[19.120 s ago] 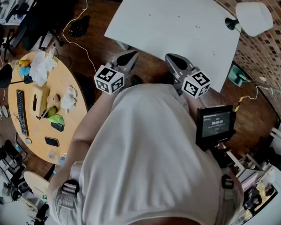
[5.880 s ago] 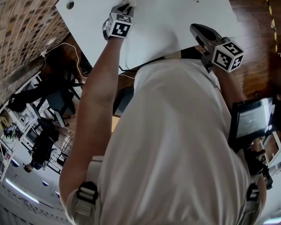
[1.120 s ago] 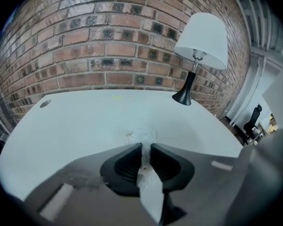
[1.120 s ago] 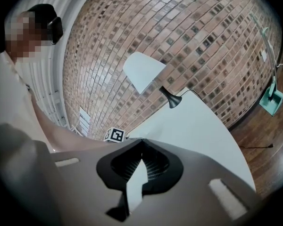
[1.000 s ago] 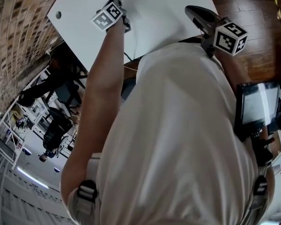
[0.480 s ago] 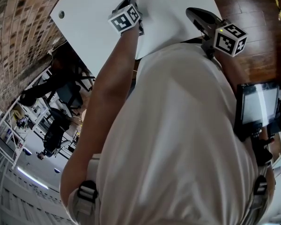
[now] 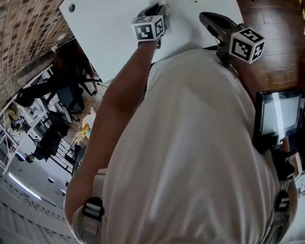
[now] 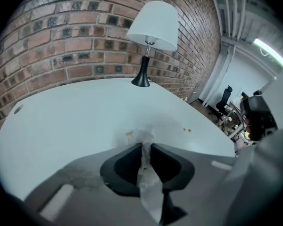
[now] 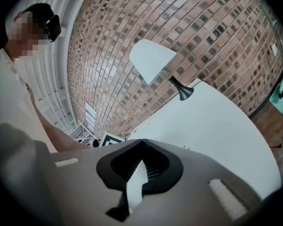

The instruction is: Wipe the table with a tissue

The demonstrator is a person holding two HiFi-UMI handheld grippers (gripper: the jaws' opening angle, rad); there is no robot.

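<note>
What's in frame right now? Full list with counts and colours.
table: 1, white, ahead of the person
lamp: 1, white shade, black stem, table's far edge
crumbs: few, yellowish, on table
tissue: 1, white, pinched in left claw
brick wall: 1, brown, behind table
floor: 1, dark wood, right of table
screen: 1, black frame, at person's right side
shirt: 1, white, on person
left claw: 1, black, shut on tissue
right claw: 1, black, shut, over table's near edge

The person's white shirt (image 7: 193,136) hides the near edge of the white curved surface (image 7: 107,19), which the picture's top cuts off. Past the left hand-held gripper (image 7: 156,10) only a scrap of crumpled white tissue (image 7: 159,0) shows. Yellowish specks (image 7: 194,1) right of that gripper are too small to identify.
</note>
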